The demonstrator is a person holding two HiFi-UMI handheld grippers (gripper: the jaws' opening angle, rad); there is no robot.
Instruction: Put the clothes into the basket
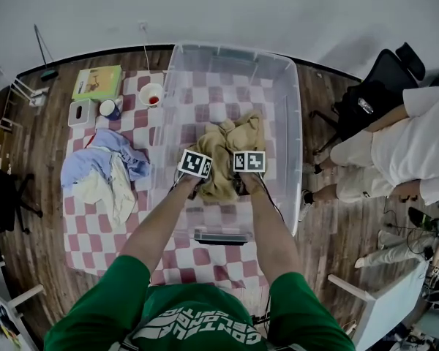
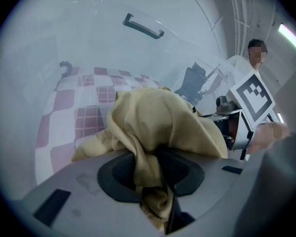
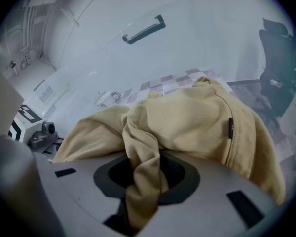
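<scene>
A tan garment [image 1: 230, 151] hangs inside the clear plastic basket [image 1: 293, 108], which stands on a red-and-white checked mat. Both grippers reach down into the basket from its near side. My left gripper [image 1: 200, 187] is shut on a fold of the tan garment [image 2: 158, 122], the cloth pinched between its jaws [image 2: 150, 169]. My right gripper [image 1: 243, 186] is shut on another fold of the same garment [image 3: 197, 127], which runs down between its jaws [image 3: 143, 174]. The garment bunches up between the two grippers above the basket floor. Both sets of fingertips are buried in cloth.
A pile of blue, white and cream clothes [image 1: 106, 168] lies on the mat left of the basket. Behind it are a green book [image 1: 97, 82], a white box [image 1: 81, 112], a mug [image 1: 110, 109] and a cup [image 1: 152, 93]. A person [image 1: 395, 152] sits at the right by a black chair [image 1: 380, 79].
</scene>
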